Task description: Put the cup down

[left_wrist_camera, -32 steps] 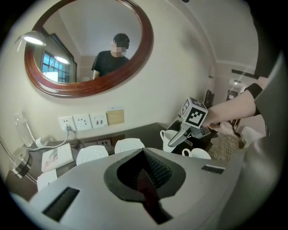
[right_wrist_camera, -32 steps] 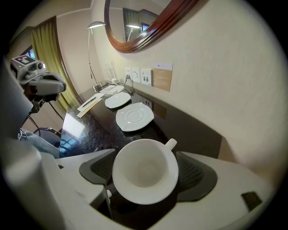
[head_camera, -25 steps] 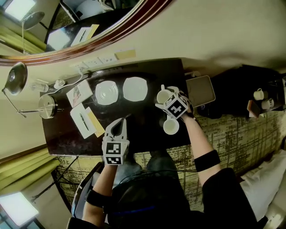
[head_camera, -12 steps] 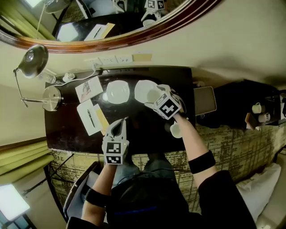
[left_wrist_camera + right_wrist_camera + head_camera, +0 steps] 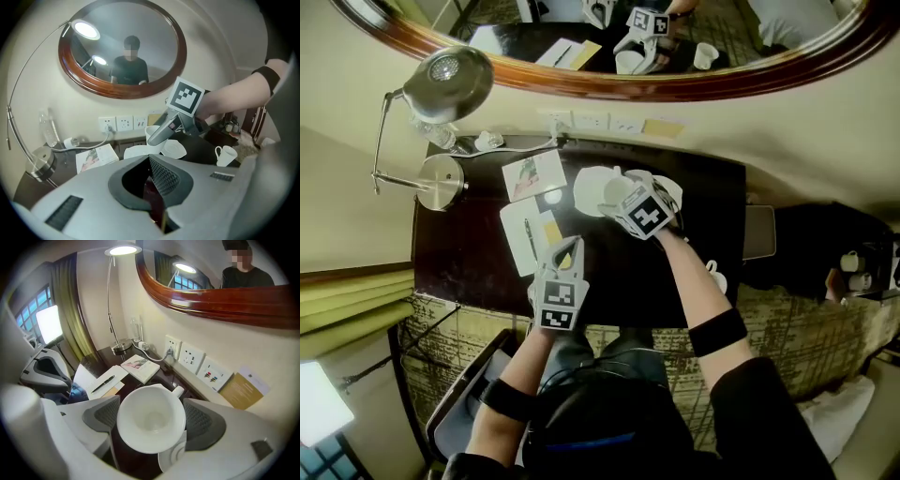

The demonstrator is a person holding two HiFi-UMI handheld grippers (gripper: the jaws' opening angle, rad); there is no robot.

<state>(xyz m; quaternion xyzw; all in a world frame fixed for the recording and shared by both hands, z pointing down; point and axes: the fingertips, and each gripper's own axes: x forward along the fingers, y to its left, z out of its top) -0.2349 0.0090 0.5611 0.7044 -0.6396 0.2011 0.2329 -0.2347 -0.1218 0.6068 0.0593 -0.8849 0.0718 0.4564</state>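
A white cup (image 5: 150, 420) sits between the jaws of my right gripper (image 5: 151, 427), mouth toward the camera and handle away; the pads press its sides. In the head view this gripper (image 5: 621, 201) holds the cup (image 5: 611, 190) over two white saucers (image 5: 589, 184) at the back of the dark desk (image 5: 469, 272). A saucer edge (image 5: 174, 454) shows just below the cup. My left gripper (image 5: 571, 247) hovers near the desk's front, jaws shut (image 5: 155, 190) and empty. Its view shows the cup (image 5: 151, 133) held above the saucers (image 5: 137, 152).
A second white cup (image 5: 715, 277) stands at the desk's right front. A booklet (image 5: 534, 173), a paper with a pen (image 5: 525, 234) and a desk lamp (image 5: 441, 84) occupy the left half. Wall sockets (image 5: 591, 122) and a round mirror (image 5: 609, 80) are behind.
My right gripper has carried the cup leftward across the desk, away from the second cup, to above the saucers. The left gripper has drifted slightly toward the paper, still shut.
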